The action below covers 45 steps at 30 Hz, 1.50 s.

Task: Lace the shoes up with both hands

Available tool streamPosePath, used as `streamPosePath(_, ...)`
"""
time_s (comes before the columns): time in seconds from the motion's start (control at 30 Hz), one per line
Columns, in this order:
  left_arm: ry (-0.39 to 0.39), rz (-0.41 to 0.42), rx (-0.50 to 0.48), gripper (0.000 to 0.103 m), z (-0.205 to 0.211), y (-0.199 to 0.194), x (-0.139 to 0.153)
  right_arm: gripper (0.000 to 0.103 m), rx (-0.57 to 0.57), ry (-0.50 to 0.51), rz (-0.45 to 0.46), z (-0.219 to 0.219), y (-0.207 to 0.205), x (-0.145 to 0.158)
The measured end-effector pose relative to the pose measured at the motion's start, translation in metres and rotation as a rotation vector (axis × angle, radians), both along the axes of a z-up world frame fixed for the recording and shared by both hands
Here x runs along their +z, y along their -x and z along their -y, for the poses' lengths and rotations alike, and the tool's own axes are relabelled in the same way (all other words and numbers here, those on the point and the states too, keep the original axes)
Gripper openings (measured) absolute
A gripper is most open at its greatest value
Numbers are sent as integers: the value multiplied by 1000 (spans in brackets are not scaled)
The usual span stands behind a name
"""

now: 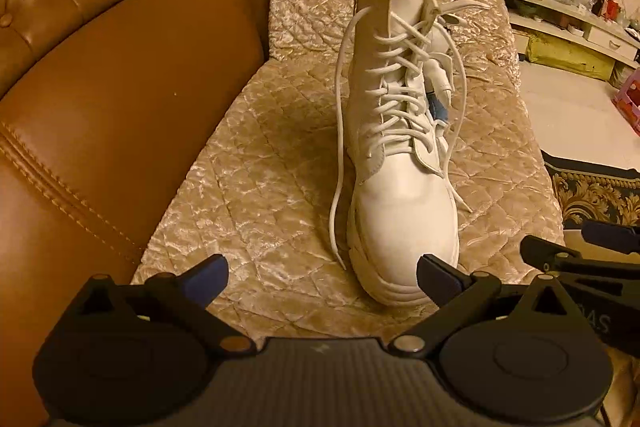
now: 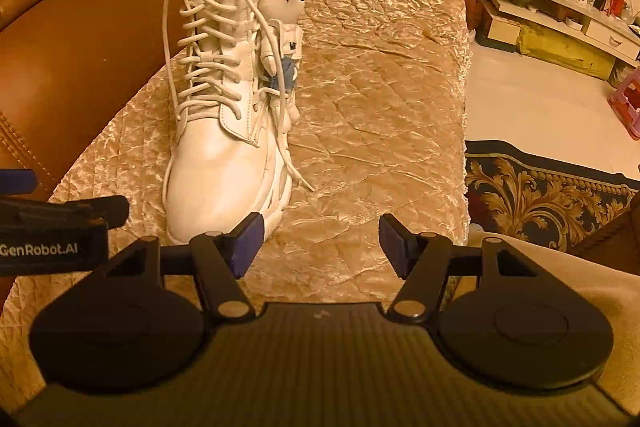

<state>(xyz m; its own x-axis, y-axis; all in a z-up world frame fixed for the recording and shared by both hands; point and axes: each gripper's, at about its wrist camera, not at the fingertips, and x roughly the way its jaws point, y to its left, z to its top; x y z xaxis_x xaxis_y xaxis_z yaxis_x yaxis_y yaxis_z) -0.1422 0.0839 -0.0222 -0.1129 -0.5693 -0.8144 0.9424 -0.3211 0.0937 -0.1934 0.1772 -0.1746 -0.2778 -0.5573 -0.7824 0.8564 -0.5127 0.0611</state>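
One white boot (image 1: 400, 155) stands upright on the quilted cover (image 1: 260, 195) of a brown sofa (image 1: 100, 87), lace ends (image 1: 340, 131) hanging loose; its far side is hidden. Left gripper (image 1: 320, 279) and right gripper (image 2: 320, 247) hover empty, jaws apart, near the toe.

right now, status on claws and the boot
Left claw open, empty. Right claw open, empty. White boot upright on quilted cover, lace ends loose. Nothing blocking.
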Motion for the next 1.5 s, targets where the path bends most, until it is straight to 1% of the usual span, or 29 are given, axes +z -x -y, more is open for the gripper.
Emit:
streamPosePath(0.2, -8, -23, 18, 103, 2, -3, 0, 72, 10, 2, -12, 6, -7, 2)
streamPosePath(0.3, -2, -18, 30, 103, 3, -3, 0, 72, 6, 9, -8, 7, -6, 3)
streamPosePath(0.5, -3, -8, 51, 103, 5, -2, -1, 72, -45, 15, 4, 10, -1, 6)
streamPosePath(0.57, -9, -8, 50, 103, 6, -2, -2, 72, -65, 17, 12, 12, 0, 6)
streamPosePath(0.8, -27, -10, 56, 103, 6, -2, -5, 72, -78, 8, 1, 17, -3, 3)
streamPosePath(0.93, -27, -9, 55, 103, 7, -3, -5, 72, -83, 3, 22, 17, -1, 0)
streamPosePath(1.5, -39, -1, 61, 103, 7, -6, -12, 72, -99, -10, 26, 18, -6, -7)
